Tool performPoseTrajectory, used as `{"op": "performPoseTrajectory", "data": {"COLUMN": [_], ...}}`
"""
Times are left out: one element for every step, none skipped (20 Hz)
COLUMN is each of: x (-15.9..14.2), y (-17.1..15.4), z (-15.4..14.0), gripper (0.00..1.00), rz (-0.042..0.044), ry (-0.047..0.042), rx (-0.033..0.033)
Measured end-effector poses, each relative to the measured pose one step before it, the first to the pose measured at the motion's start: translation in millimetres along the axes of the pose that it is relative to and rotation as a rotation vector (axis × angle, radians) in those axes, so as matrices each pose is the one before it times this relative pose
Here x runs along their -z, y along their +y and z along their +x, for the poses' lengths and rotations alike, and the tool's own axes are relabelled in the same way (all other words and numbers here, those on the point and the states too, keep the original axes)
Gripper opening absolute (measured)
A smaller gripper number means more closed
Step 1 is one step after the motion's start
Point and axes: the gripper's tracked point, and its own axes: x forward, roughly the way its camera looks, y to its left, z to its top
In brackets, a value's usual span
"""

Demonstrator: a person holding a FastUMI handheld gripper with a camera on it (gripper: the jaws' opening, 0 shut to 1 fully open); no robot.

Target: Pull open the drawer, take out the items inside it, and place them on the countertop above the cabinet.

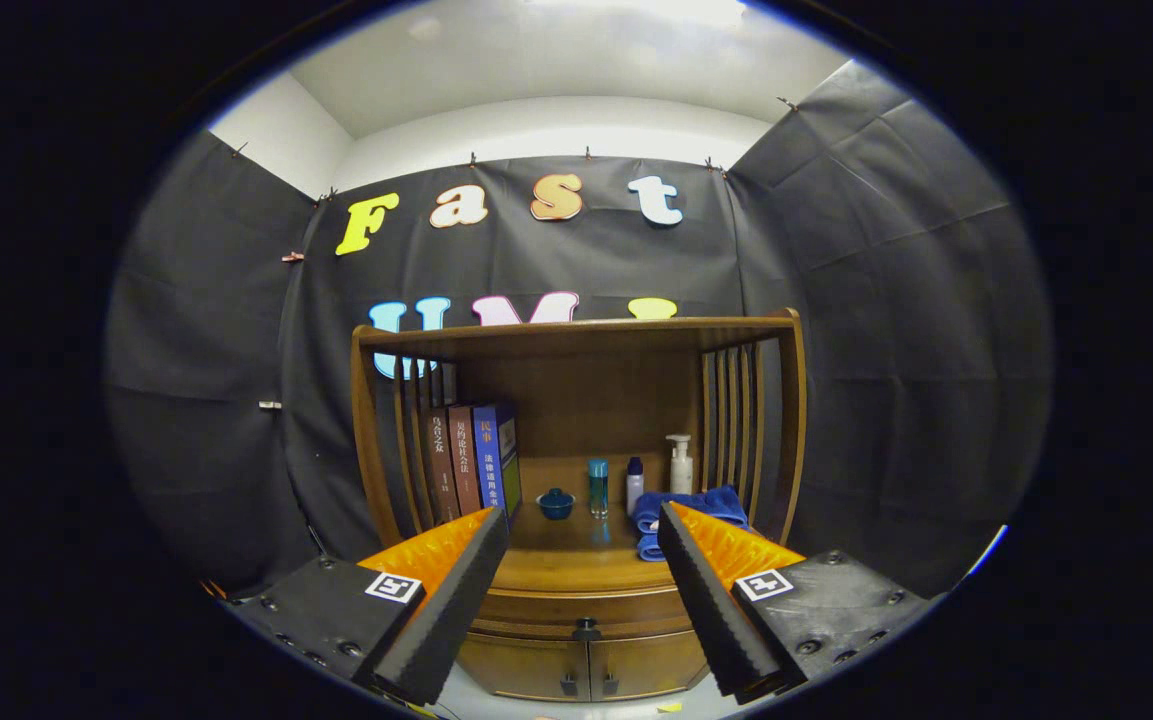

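Observation:
A wooden cabinet [576,600] stands ahead of me against the booth wall. Its drawer [576,606] is shut, with a small dark knob [586,630] at the middle of its front, seen between my two fingers. The countertop [576,562] above the drawer is bare at its front. My gripper [584,520] is open and holds nothing; its fingers spread wide, well short of the cabinet. What is inside the drawer is hidden.
On the countertop's back stand three books [466,455] at the left, a small blue lidded bowl [555,503], a teal bottle [598,487], a small white bottle [635,485], a pump bottle [680,464] and a folded blue towel [681,512]. Two lower doors [581,668] sit under the drawer. A shelf roof [576,335] spans above.

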Motion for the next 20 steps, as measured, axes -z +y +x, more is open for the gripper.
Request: {"op": "performPoseTrajectory", "data": {"x": [5.25, 7.17, 5.04, 7.46, 9.17, 8.94, 7.74, 7.02, 5.92, 7.16, 8.64, 9.11, 10.24, 11.18, 10.46, 11.81, 10.69, 10.68, 9.08, 10.7], "y": [0.76, 2.05, 0.95, 1.04, 3.3, 1.0, 1.54, 0.7, 0.73, 0.99, -2.41, -1.43, -0.91, -1.76, -2.02, -2.75, -2.21, -0.84, -0.48, -1.78], "z": [1.26, 2.31, 1.91, 2.93, 3.45, 3.5, 3.08, 4.1, 5.93, 6.45, 6.88, 7.11, 8.37, 7.59, 8.58, 8.3, 8.68, 8.58, 6.14, 7.41], "gripper": [0.98, 0.99, 0.98, 0.98, 0.98, 0.98, 0.98, 0.98, 0.98, 0.99, 0.99, 0.99, 0.99, 0.99, 0.99, 0.99, 1.0, 1.0, 0.99, 0.99], "rz": [0.00242, 0.00333, 0.00076, 0.00106, 0.00188, -0.00041, -0.00072, 0.00031, 0.00189, 0.00639, 0.00917, 0.00913, 0.00624, 0.00586, 0.0048, 0.00296, 0.00114, 0.00218, 0.00064, -0.00067], "ry": [0.01012, 0.01378, 0.00775, 0.01291, 0.01495, 0.01201, 0.00984, 0.00793, 0.00684, 0.00789, 0.00919, 0.01473, 0.01846, 0.01982, 0.01854, 0.01926, 0.01915, 0.01812, 0.01779, 0.01784], "rx": [-0.00299, -0.00574, -0.00194, -0.004, -0.00782, -0.00579, -0.00427, -0.00301, 0.00001, -0.00124, 0.00088, 0.00049, 0.00684, 0.00423, 0.00394, 0.00425, 0.00451, 0.00188, 0.00457, 0.0079]}}
